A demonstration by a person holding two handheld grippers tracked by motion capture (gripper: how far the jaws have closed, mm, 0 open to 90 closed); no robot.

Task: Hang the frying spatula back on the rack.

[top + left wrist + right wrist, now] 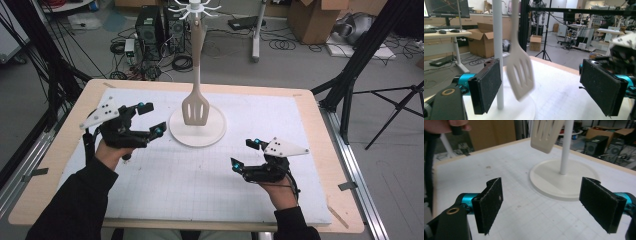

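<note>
A cream slotted spatula (195,107) hangs by its handle from the hooked top of a white stand (196,45), whose round base (197,132) rests on the white mat. The blade hangs just above the base, and nothing grips it. My left gripper (152,118) is left of the base, open, its jaws pointing toward the stand. In the left gripper view the spatula (520,75) looks blurred beyond the wide-apart pads, beside the pole (497,50). My right gripper (245,153) is open and empty at the front right. Its view shows the spatula (545,135), pole (565,150) and base (564,182) ahead.
A white gridded mat (200,190) covers the wooden table (320,150). Black frame struts (350,75) stand at the table's right and left edges. Computer towers (150,30), cables and cardboard boxes (315,17) lie on the floor beyond.
</note>
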